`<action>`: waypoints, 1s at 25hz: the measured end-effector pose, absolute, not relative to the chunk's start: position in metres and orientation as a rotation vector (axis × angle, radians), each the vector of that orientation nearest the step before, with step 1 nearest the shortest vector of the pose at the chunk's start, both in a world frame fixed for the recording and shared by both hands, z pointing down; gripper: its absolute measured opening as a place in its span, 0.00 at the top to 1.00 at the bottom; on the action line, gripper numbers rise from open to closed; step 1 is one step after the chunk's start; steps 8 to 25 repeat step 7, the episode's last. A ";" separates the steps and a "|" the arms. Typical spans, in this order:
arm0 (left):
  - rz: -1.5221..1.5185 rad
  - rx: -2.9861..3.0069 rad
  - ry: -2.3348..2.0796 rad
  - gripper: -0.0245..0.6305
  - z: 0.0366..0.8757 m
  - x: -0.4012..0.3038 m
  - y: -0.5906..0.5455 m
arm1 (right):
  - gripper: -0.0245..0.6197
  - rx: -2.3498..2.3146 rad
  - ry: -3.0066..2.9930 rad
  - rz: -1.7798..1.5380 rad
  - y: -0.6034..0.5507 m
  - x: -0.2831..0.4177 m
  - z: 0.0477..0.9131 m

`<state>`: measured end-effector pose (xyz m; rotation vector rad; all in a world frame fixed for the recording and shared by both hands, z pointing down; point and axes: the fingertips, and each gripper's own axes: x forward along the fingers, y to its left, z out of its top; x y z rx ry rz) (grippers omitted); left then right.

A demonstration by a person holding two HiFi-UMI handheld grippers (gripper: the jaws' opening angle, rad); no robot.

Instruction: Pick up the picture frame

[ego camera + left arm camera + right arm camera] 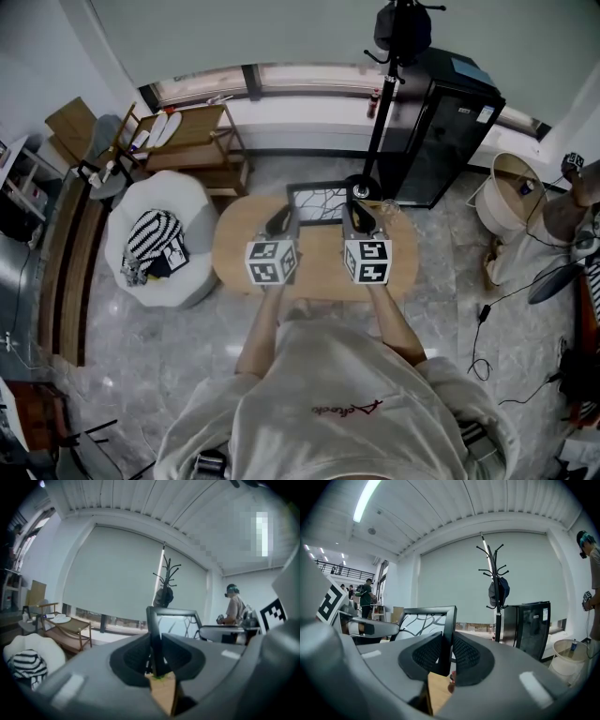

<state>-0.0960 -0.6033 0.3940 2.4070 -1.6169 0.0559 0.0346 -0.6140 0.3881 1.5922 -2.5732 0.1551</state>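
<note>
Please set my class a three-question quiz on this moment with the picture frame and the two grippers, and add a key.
1. Multiple choice: what stands between the fingers of the left gripper?
A. a cup
B. the left edge of the picture frame
C. nothing
2. True or false: the right gripper is open and empty.
3. Short answer: what material is the top of the table under the frame?

Key: 1 B. 2 False: its fingers are clamped on the frame's right edge. 3 Wood.
</note>
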 end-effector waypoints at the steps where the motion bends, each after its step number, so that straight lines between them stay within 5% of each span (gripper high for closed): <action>1: 0.055 2.408 -1.617 0.85 0.394 -0.096 -0.603 | 0.85 1.593 -2.574 0.154 -0.614 0.035 0.388; 25: 0.051 2.408 -1.617 0.85 0.394 -0.099 -0.597 | 0.84 1.597 -2.574 0.155 -0.608 0.031 0.390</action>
